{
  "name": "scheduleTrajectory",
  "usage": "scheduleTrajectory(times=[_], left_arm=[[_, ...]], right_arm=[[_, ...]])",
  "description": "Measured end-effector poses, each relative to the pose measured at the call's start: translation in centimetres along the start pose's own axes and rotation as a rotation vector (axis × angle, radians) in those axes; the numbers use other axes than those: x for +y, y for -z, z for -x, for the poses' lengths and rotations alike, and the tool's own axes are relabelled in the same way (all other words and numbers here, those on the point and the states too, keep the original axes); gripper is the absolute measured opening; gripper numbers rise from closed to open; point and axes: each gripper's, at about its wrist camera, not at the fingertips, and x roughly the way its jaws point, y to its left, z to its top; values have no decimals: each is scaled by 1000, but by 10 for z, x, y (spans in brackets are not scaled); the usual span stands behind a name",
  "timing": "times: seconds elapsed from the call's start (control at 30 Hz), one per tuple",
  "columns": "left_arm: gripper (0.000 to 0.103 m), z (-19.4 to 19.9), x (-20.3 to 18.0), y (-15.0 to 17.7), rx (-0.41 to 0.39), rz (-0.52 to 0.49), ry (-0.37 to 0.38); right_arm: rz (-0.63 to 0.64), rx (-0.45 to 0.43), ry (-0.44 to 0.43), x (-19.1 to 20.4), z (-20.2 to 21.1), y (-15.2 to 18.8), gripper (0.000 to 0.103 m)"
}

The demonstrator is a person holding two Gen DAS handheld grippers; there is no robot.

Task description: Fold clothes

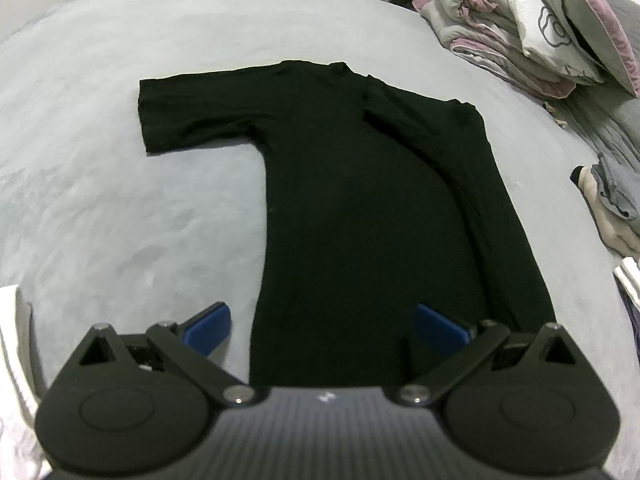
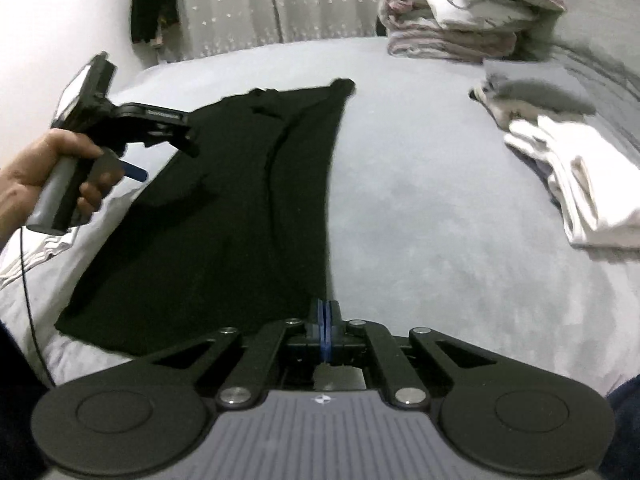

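Left wrist view: matte black knit T-shirt [image 1: 360,200] flat on the plush grey bedspread [image 1: 120,200], one sleeve folded inward. Left gripper [image 1: 322,326] spread over its hem. Right gripper [image 2: 325,312] pressed together at the hem's corner; pinch unclear.

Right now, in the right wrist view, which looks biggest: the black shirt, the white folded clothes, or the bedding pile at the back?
1. black shirt
2. white folded clothes
3. bedding pile
The last two look close; the bedding lies farther away, so unsure.

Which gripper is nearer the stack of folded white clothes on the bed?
Right. The right gripper, shut, sits at the black T-shirt's near edge, closest to the white stack; the left gripper hangs open beyond the shirt.
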Motion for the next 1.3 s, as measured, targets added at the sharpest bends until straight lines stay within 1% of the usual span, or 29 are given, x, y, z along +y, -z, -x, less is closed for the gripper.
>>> scheduleTrajectory(times=[0.13,0.17,0.2,0.23,0.27,0.3,0.33,0.37,0.4,0.43,0.57,0.6,0.67,0.73,0.77,0.8,0.83,0.87,0.9,1.0,1.03,1.1,1.13,1.2,1.23,1.27,1.3], left_arm=[[103,1,0,1,-1,-1,-1],[103,1,0,1,-2,0,-1],[102,0,0,0,-1,3,-1],[103,0,0,0,1,5,1],[103,-1,0,0,3,4,1],[103,-1,0,1,4,1,1],[103,-1,-1,1,3,-2,0],[103,-1,-1,1,2,-6,-1],[103,0,-1,1,1,-6,-1],[103,0,0,1,1,-2,1],[103,-1,-1,1,1,6,5],[103,-2,-2,1,3,3,3],[103,-3,-3,2,8,-6,-1],[103,-3,-3,2,7,-8,-4],[103,-2,-2,2,6,-6,-4],[103,-1,-2,2,5,-2,-3],[103,-1,-1,2,5,2,-2],[103,-1,0,2,4,7,-1],[103,-1,0,1,4,10,-1],[103,-3,-1,1,7,10,3],[103,-3,-1,1,7,8,2],[103,-2,0,1,4,8,0],[103,-2,1,1,2,9,-1],[103,0,3,1,-1,15,-1],[103,1,5,0,-2,24,1],[103,1,8,0,-3,33,2],[103,2,10,-2,-4,44,5]], right_arm=[[-54,-5,-31,-4,-8,4,3],[-65,-11,-42,-5,-8,4,6],[-66,-12,-51,-4,-9,4,14],[-58,-9,-59,-2,-10,5,25],[-50,-6,-67,0,-11,5,28],[-37,-1,-67,2,-12,6,28],[-20,6,-62,4,-13,7,25],[-3,13,-56,6,-14,8,17],[13,20,-51,7,-15,10,5],[16,11,-48,6,-12,8,5],[-5,-65,-45,-4,14,-11,5],[1,-69,-51,-4,17,-14,5],[19,-52,-52,0,13,-14,5],[20,-1,-24,0,-1,-7,6],[14,37,-12,-1,-9,-2,7],[12,54,7,-2,-13,2,16],[14,48,34,-3,-13,4,31],[15,41,61,-3,-12,6,37],[25,24,60,-1,-9,5,41],[76,-53,-13,12,8,-5,42],[85,-61,-59,18,10,-6,42],[91,-38,-185,37,5,-5,42],[112,-18,-209,46,0,0,42],[178,20,-197,64,-12,11,39],[207,31,-173,70,-16,15,21],[233,37,-133,72,-17,19,13],[237,37,-120,72,-16,19,11]])
